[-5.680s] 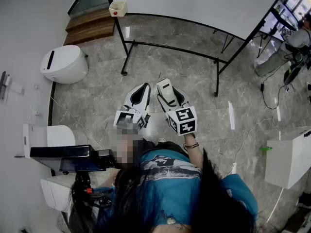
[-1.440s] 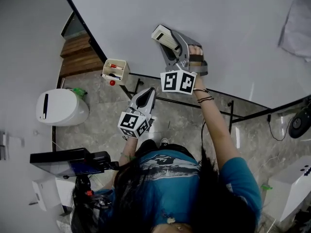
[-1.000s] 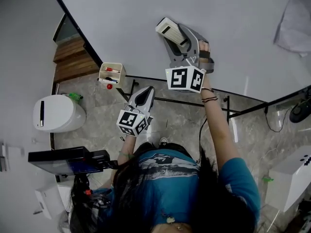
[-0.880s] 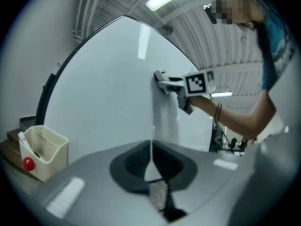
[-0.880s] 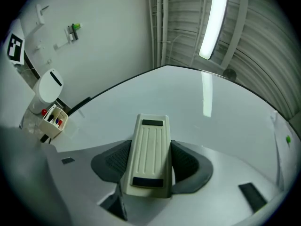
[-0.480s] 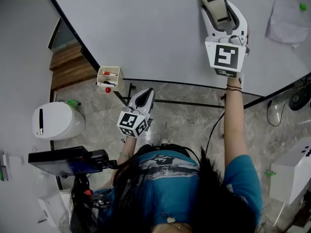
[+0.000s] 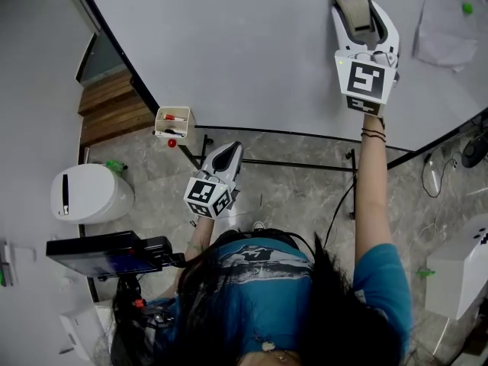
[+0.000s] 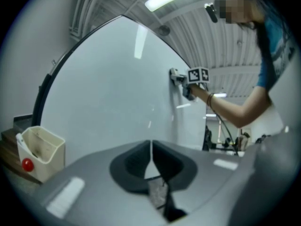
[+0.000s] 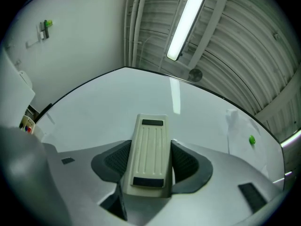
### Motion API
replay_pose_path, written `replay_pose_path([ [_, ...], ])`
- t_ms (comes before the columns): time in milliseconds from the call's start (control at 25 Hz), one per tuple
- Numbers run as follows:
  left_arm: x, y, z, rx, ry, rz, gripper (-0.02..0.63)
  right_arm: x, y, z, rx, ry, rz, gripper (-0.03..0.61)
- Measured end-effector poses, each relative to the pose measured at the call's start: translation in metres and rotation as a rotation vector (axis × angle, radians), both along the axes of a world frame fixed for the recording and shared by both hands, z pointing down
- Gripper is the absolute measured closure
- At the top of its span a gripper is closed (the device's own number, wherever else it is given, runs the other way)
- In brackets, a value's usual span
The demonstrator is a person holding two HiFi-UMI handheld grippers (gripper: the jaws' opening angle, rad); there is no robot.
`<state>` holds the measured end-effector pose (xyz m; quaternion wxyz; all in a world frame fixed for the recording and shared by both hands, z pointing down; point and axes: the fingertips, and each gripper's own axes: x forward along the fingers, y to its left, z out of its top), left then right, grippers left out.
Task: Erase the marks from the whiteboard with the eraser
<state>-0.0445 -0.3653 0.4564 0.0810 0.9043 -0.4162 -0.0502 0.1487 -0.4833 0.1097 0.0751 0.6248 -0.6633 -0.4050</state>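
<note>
Right gripper view: hand-held gripper (image 9: 149, 166) clamps eraser (image 9: 149, 149) against whiteboard (image 9: 108, 107).

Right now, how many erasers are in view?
1: the eraser, clamped in the right tongs, up at the whiteboard. The tray is partly hidden inside, so another could lie there.

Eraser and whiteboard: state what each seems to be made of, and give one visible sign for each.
The eraser: probably moulded plastic, cream and matte; its back shows pressed ribs and dark inset end strips. The whiteboard: a smooth, glossy white sheet, coating unclear; it mirrors the ceiling lamp as a bright streak.
</note>
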Motion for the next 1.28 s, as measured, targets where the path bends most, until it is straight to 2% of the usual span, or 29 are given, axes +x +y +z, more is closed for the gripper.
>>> replay_pose_path([
  [200, -0.009, -0.001, 0.003, -0.005, -0.003, -0.013, 0.612, -0.003, -0.002, 0.005, 0.021, 0.001, 0.037, 0.316],
  [360, -0.012, -0.001, 0.003, -0.005, -0.003, -0.017, 0.612, -0.016, -0.003, 0.021, -0.003, 0.024, 0.044, 0.314],
  [600, -0.007, 0.001, 0.002, -0.007, -0.002, -0.004, 0.612, -0.063, -0.005, 0.076, -0.045, 0.134, 0.049, 0.314],
  [760, -0.005, 0.002, 0.004, -0.011, -0.001, -0.001, 0.612, -0.104, -0.011, 0.128, -0.096, 0.219, 0.012, 0.314],
  [1040, -0.014, 0.001, 0.010, -0.025, -0.001, -0.027, 0.612, -0.175, -0.022, 0.249, -0.195, 0.487, -0.044, 0.316],
  [1280, -0.034, -0.002, 0.015, -0.039, 0.003, -0.076, 0.612, -0.184, -0.026, 0.269, -0.216, 0.506, -0.059, 0.316],
])
